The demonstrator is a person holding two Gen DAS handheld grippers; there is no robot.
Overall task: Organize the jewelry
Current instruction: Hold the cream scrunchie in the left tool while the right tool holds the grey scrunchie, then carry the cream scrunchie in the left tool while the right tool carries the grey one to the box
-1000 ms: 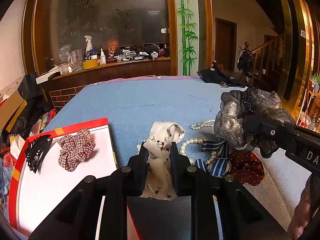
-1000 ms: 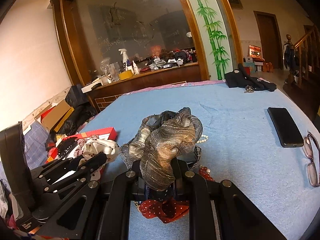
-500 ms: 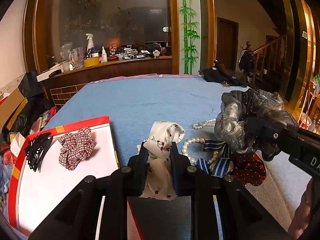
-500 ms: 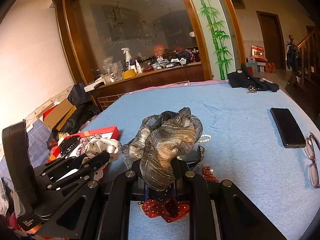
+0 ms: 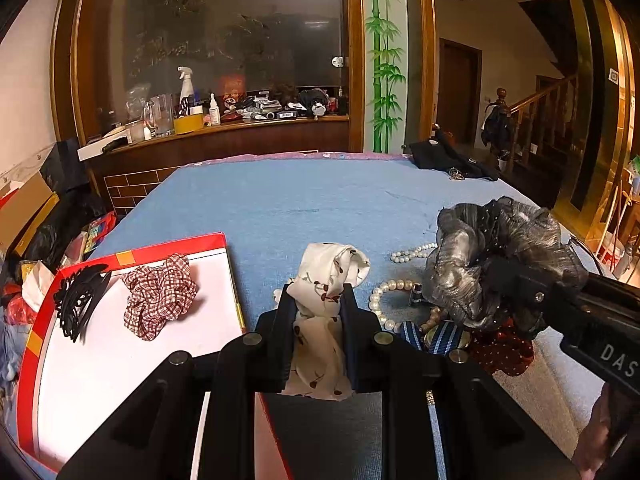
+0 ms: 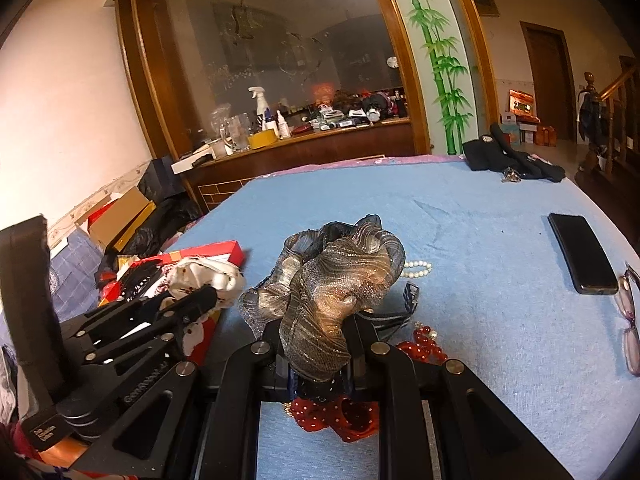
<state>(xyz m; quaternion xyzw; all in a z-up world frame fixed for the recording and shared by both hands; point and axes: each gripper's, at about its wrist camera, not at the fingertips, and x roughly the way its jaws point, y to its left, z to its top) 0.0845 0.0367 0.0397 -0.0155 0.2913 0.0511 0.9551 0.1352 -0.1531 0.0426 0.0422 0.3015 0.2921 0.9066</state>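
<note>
Blue-cloth table [image 5: 304, 200] in a cluttered room, wooden sideboard behind. Red-rimmed white tray [image 5: 100, 360] sits at the table's near-left edge, likely the sorting spot: it already carries a plaid scrunchie [image 5: 158, 296] and a black claw clip [image 5: 78, 300] side by side.

Left gripper [image 5: 318, 336] is clamped narrow on a white floral scrunchie [image 5: 324, 276], held up off the cloth just beside the tray's right rim, probably on its way there. Right gripper [image 6: 316, 364] is pinched narrow on a grey metallic scrunchie [image 6: 332, 280], lifted above the unsorted pile, so both hands carry one item each.

Pile stays near the table's near edge, right of the tray: pearl strand [image 5: 394, 288], blue striped bow [image 5: 438, 338], red dotted scrunchie [image 6: 340, 416] right under the right gripper, red beads [image 6: 424, 344].

Phone [image 6: 582, 258] and glasses [image 6: 628, 320] lie well apart at the right edge, not part of the sort. Black cloth [image 6: 512, 160] at the far right corner.

Judgement: early-middle; two items in the tray, two in grip, the rest unsorted.
</note>
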